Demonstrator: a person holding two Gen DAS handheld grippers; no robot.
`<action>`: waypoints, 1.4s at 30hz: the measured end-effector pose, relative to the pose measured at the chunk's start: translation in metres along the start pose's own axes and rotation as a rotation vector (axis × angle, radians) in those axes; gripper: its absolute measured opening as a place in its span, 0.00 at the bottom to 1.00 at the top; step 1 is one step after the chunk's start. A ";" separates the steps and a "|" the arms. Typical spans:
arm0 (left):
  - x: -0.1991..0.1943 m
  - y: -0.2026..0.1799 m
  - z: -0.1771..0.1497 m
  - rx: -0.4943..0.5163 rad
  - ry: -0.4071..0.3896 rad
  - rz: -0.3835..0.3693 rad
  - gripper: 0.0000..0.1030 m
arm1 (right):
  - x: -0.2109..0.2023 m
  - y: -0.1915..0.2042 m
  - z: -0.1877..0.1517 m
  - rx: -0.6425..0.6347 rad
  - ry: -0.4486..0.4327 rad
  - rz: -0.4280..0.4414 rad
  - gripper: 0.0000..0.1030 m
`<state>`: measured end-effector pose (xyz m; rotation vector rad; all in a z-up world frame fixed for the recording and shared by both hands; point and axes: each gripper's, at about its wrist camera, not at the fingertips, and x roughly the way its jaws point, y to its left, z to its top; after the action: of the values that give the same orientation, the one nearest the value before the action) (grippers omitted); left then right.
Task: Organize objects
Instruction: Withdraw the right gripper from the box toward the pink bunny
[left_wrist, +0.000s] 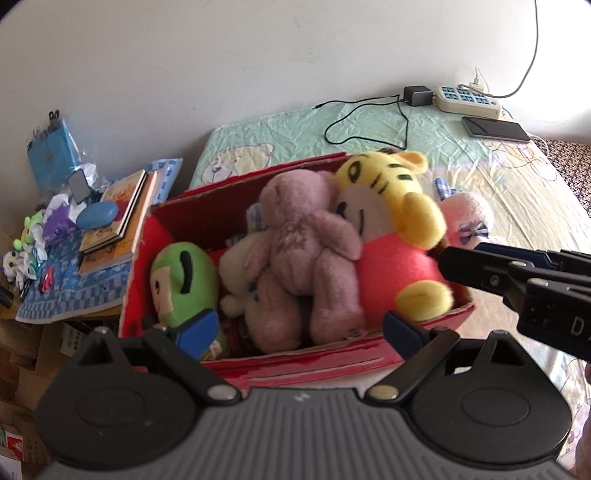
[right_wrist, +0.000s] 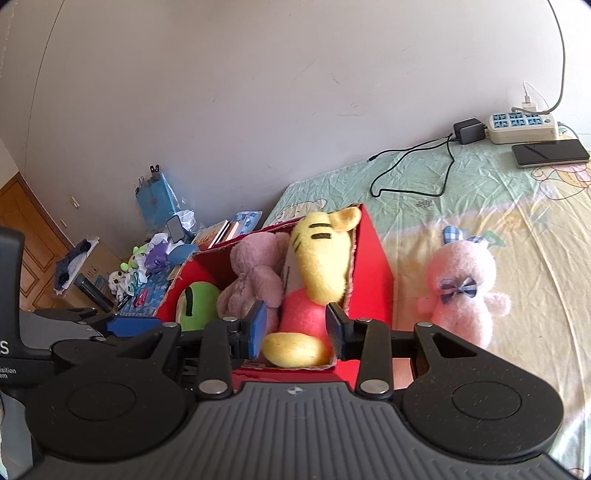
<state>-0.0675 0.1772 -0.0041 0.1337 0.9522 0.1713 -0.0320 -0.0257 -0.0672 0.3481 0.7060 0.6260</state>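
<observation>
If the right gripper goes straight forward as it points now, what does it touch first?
Most likely the yellow tiger plush in the red box. The open right gripper has the plush's yellow foot and red body between its fingers. Depth is unclear, so the box's near rim might come first.

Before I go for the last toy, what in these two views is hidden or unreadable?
- Floor of the red cardboard box: left wrist view, covered by the mauve plush bear and yellow tiger plush.
- White plush: mostly hidden under the bear; identity unclear.
- Pink plush with checked bow: left wrist view, partly blocked by the box and tiger.
- Book covers on the side table: too small to read.
- Right tool: whether it touches the tiger is unclear.
</observation>
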 end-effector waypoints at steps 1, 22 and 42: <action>-0.001 -0.003 0.001 0.001 -0.001 -0.002 0.93 | -0.002 -0.001 0.000 0.000 -0.001 -0.003 0.38; -0.013 -0.073 0.014 0.063 -0.018 -0.043 0.93 | -0.034 -0.057 0.002 0.067 -0.010 -0.064 0.38; -0.002 -0.137 0.020 0.152 0.003 -0.097 0.92 | -0.049 -0.117 0.005 0.152 0.014 -0.099 0.39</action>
<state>-0.0407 0.0422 -0.0167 0.2271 0.9721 0.0095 -0.0089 -0.1467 -0.0974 0.4470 0.7820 0.4824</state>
